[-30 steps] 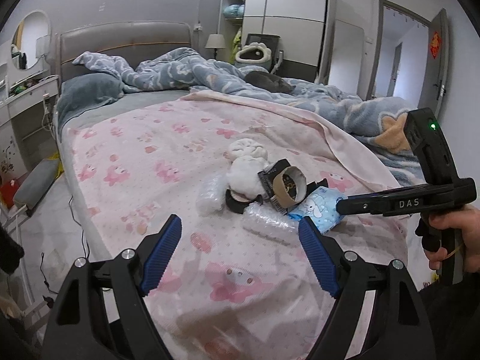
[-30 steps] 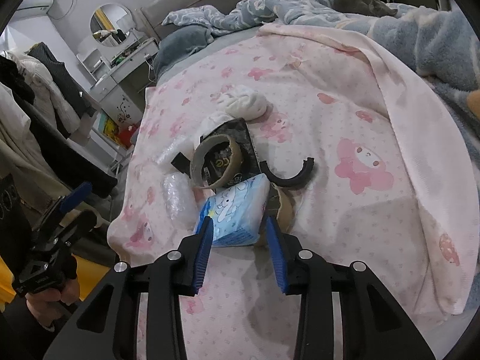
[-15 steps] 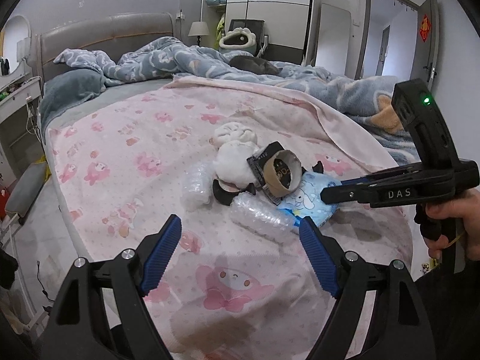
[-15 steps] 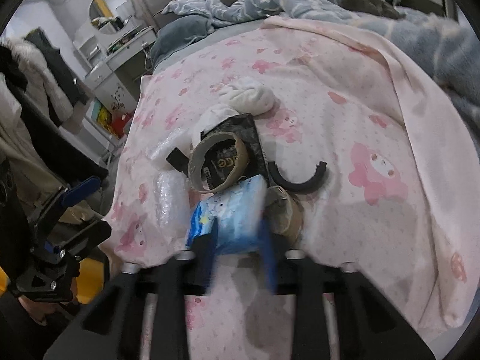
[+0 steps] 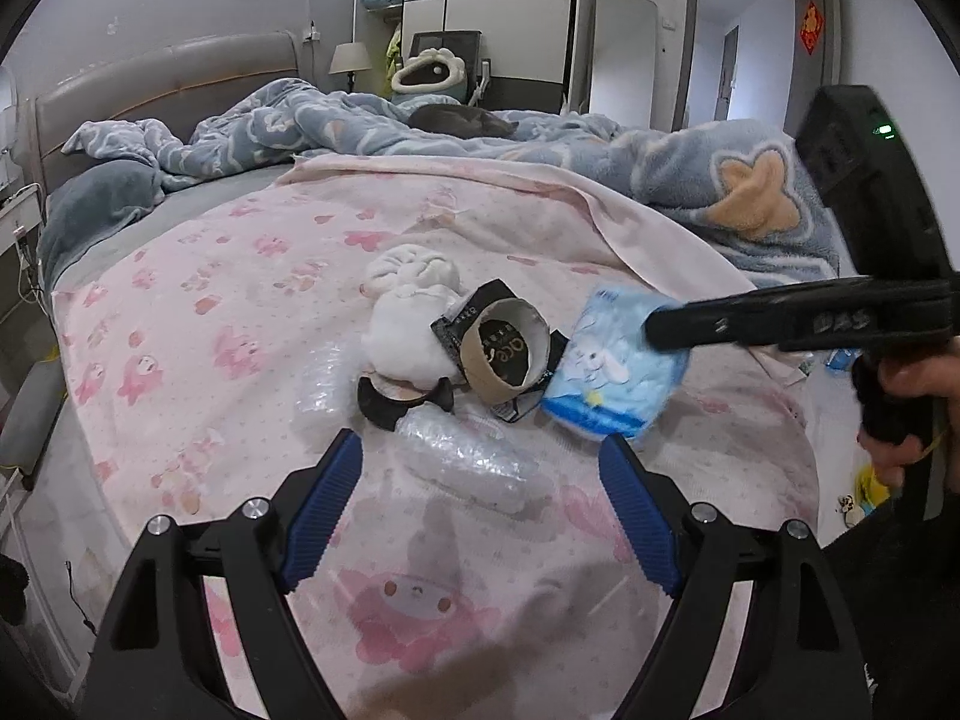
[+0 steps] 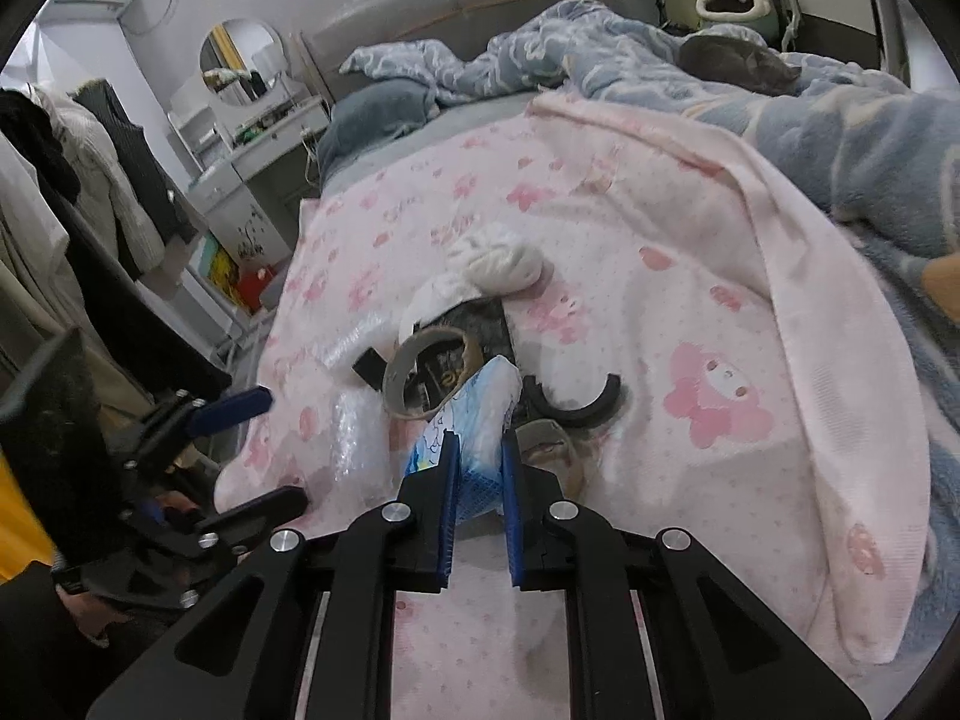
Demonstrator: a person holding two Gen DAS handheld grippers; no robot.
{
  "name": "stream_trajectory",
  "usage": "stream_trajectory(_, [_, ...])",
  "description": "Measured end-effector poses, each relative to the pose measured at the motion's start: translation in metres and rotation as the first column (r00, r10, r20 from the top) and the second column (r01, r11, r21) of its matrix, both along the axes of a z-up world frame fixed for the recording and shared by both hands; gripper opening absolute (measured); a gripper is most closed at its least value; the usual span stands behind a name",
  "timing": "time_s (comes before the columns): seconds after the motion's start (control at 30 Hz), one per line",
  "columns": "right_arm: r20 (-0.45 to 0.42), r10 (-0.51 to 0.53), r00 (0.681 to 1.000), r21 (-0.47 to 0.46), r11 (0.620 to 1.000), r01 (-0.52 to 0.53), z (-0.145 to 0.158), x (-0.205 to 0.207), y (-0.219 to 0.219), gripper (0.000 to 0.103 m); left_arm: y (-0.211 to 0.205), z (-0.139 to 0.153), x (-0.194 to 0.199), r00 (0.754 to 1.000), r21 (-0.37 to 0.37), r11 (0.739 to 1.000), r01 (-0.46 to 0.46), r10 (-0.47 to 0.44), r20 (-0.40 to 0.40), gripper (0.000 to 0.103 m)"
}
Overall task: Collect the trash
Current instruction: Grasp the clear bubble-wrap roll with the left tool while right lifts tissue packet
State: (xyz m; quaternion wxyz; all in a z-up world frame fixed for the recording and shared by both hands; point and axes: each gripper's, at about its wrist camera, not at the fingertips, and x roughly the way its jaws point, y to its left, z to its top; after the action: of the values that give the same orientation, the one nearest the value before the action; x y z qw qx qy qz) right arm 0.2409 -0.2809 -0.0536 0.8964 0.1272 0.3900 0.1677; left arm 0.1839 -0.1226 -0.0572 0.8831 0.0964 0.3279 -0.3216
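- The right gripper (image 6: 479,468) has just been closing: a second ago its blue pads stood apart on either side of the blue tissue pack (image 6: 474,420); now they pinch it, squeezing its near end narrow.
- In the left wrist view the pack (image 5: 612,378) now tilts up at the 3 o'clock edge of the trash pile, gripped by the right gripper (image 5: 660,330), which reaches in from 3 o'clock; earlier it lay flat on the pink blanket (image 5: 240,300).
- The left gripper (image 5: 480,504) is closer to the pile than before. Its jaws gape wide and hold nothing; the clear bubble wrap (image 5: 474,462) lies on the blanket between the pads, touched by neither.
- The rest of the pile looks unmoved: cardboard ring (image 5: 507,354) at the centre, white wad (image 5: 408,324) at its 10 o'clock, black curved strip (image 5: 396,405) at its 7 o'clock.
- From the right wrist view the ring (image 6: 420,378) sits at 11 o'clock of the pack, and another black arc (image 6: 576,402) at 2 o'clock.
- Writing: the right gripper's body shows blurred letters, seemingly "DAS". Inside the ring, "ace" reads on the black wrapper (image 5: 474,315). The pack bears a white cartoon figure; its text is too blurred to read.
- A red hanging (image 5: 810,36) on the door at 1 o'clock carries a character that cannot be made out.
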Motion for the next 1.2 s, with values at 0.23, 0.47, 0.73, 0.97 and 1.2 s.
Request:
stream_trajectory(0.23, [0.040,-0.004,0.999,0.037,0.999,0.002,0.009,-0.007,-0.013,0.014,-0.005,-0.013,0.015,0.999,0.024,1.000,0.017,-0.016,-0.036,0.082])
stream_trajectory(0.47, [0.034,0.011,0.999,0.052,0.999,-0.013,0.007,-0.011,-0.018,0.013,-0.010,-0.024,0.027,0.997,0.012,0.999,0.032,-0.031,-0.070,0.073])
stream_trajectory(0.73, [0.028,0.043,0.999,0.057,0.997,-0.044,0.004,-0.013,-0.017,0.012,-0.019,-0.024,0.032,0.996,-0.001,1.000,0.017,-0.017,-0.089,0.063])
stream_trajectory(0.97, [0.054,0.058,0.997,0.057,0.997,-0.061,0.009,-0.015,-0.010,0.012,-0.017,-0.019,0.029,0.995,-0.014,1.000,0.016,-0.017,-0.098,0.059])
stream_trajectory(1.2, [0.110,0.099,0.989,0.047,0.993,-0.105,0.022,-0.012,0.012,0.012,-0.001,-0.005,0.023,0.995,-0.016,0.999,-0.034,0.032,-0.092,0.059])
